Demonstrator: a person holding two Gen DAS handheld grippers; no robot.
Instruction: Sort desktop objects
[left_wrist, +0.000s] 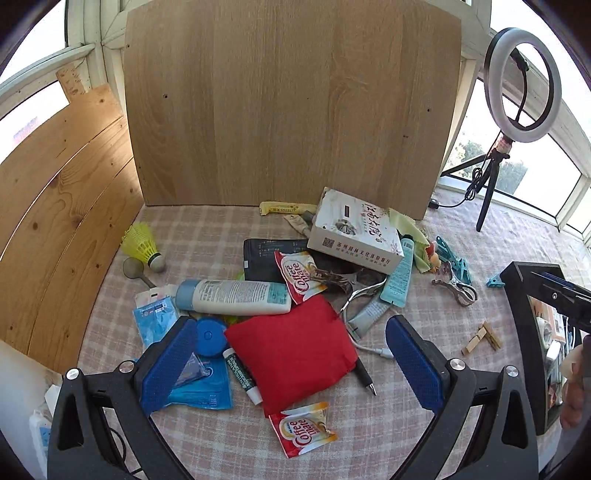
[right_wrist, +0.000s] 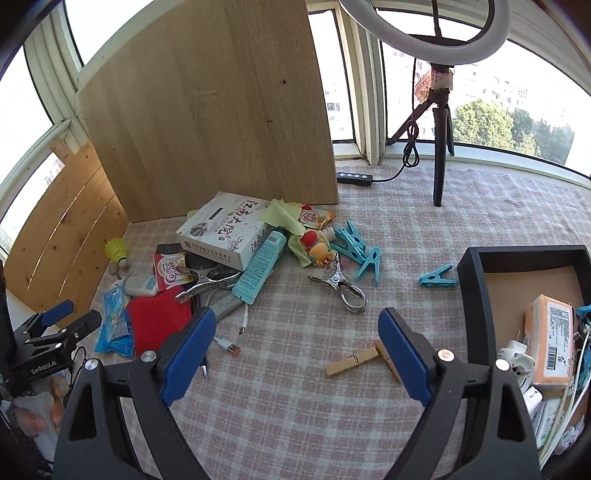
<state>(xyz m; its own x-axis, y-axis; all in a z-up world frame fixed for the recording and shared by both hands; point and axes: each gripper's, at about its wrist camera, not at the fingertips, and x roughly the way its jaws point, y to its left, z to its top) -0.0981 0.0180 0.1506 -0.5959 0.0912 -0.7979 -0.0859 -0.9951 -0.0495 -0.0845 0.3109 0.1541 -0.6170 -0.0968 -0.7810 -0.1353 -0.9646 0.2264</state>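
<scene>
**Wooden clothespins lie nearest to the right tool**

Wooden clothespins (right_wrist: 364, 363), two of them touching in a loose V, lie on the checked tabletop (right_wrist: 295, 424) just ahead of the right tool (right_wrist: 295, 354). One is partly hidden behind its right finger.

Going from left to right: the left tool (left_wrist: 291, 363) hangs open and empty over the clutter, with the red pouch (left_wrist: 295, 350) between its fingers and below them. For this tool the clothespins (left_wrist: 482, 338) are off to the right, outside its right finger. The right tool is also open wide and holds nothing; no thing is between its pads. To its right stands the black tray (right_wrist: 476, 295), already part filled.

I judge the right hand is nearer. The long axis of the left pin runs almost across the tool, so the wrist may need some turning before closing.
</scene>
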